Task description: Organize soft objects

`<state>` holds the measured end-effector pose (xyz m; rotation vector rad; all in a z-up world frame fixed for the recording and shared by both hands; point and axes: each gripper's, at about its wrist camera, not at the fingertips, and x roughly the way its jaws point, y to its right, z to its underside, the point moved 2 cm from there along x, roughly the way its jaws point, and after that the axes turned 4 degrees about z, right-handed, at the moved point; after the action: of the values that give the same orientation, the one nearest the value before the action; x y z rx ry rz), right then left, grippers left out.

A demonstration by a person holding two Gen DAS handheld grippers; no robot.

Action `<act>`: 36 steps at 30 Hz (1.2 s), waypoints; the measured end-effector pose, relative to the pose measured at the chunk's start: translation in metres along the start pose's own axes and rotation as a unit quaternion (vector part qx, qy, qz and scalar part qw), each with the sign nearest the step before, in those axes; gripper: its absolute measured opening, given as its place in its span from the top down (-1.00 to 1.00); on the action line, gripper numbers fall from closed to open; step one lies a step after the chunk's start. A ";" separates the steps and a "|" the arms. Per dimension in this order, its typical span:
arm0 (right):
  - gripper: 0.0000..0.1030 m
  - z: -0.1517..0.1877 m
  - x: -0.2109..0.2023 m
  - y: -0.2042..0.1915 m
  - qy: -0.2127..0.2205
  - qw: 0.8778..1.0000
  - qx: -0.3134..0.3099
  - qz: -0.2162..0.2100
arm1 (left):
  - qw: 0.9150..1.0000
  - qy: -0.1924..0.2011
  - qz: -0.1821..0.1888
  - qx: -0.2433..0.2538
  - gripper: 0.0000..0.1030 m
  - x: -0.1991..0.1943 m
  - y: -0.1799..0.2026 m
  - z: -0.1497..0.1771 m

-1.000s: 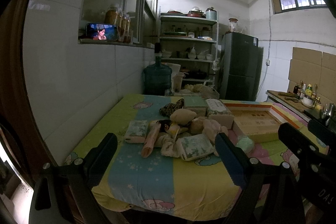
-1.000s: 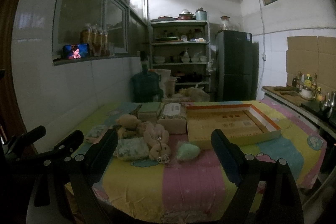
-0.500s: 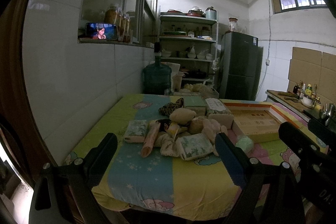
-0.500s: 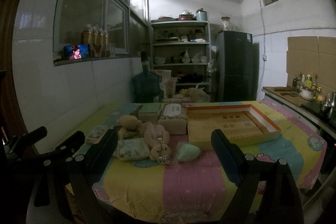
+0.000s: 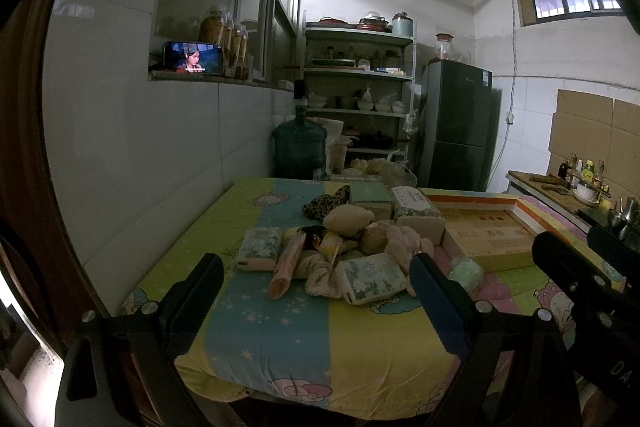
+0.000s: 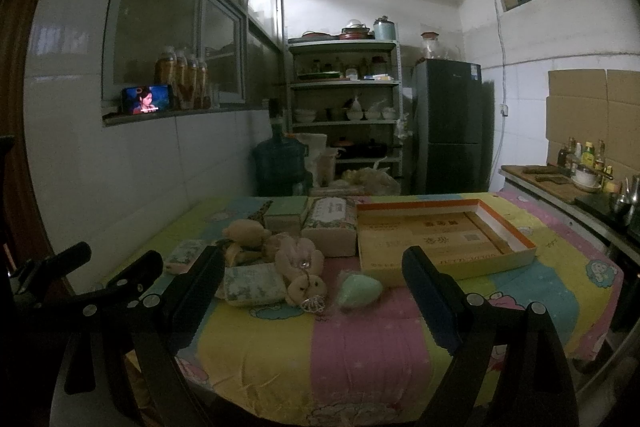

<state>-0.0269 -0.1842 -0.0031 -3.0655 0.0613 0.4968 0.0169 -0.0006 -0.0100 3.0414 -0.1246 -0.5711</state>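
A pile of soft things lies mid-table: plush toys (image 5: 348,221), a pink plush rabbit (image 6: 302,265), tissue packs (image 5: 374,279) (image 5: 259,249), a green soft lump (image 6: 358,291) and a leopard-print piece (image 5: 326,205). A shallow cardboard box tray (image 6: 444,241) with an orange rim lies to their right. My left gripper (image 5: 316,291) is open and empty, held short of the table's front edge. My right gripper (image 6: 314,285) is open and empty, also at the front edge, to the right of the left one.
The table wears a striped cartoon cloth (image 6: 360,339) and stands against a white tiled wall on the left. Behind it are a water jug (image 5: 300,149), a shelf rack (image 5: 356,99) and a dark fridge (image 5: 460,127). A counter with bottles (image 6: 580,171) runs along the right.
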 end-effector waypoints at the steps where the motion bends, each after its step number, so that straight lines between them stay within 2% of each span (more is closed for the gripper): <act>1: -0.77 0.000 0.000 0.000 0.001 1.000 0.000 0.000 | 1.000 0.000 0.000 0.000 -0.84 0.000 0.000 0.000; 14: -0.77 0.002 0.002 0.004 0.000 1.000 0.001 -0.001 | 1.000 -0.002 0.001 0.000 -0.84 0.001 0.001 0.000; 23: -0.77 -0.008 -0.003 -0.011 -0.004 1.000 0.003 -0.006 | 1.000 -0.008 0.002 -0.002 -0.84 0.005 0.003 0.001; 36: -0.77 0.005 0.027 -0.005 -0.029 0.999 0.010 -0.017 | 0.999 -0.021 0.004 -0.024 -0.84 0.032 -0.020 0.009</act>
<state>-0.0027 -0.1799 -0.0163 -3.0252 0.0131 0.5805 0.0449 0.0159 -0.0306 2.9822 -0.1238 -0.6281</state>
